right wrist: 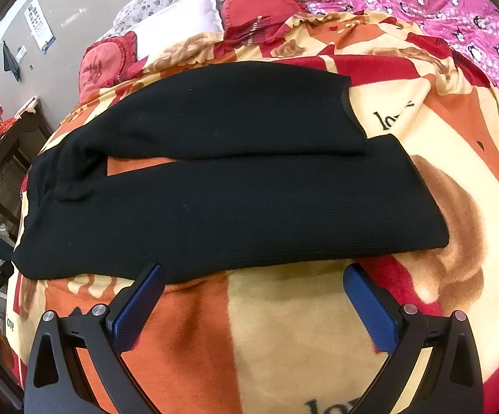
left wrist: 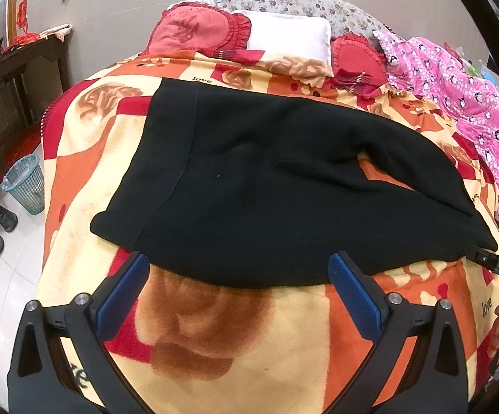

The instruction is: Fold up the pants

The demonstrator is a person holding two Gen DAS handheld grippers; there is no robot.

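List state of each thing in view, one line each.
black pants: spread flat on blanket, legs apart, unfolded
left gripper: open, at near pants edge, holding nothing
right gripper: open, at near pants edge, holding nothing
blanket: spread over bed
wastebasket: upright on floor

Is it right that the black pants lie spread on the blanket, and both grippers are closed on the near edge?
Not quite. The black pants do lie on the blanket, but both wrist views show the left gripper and right gripper open, holding nothing.
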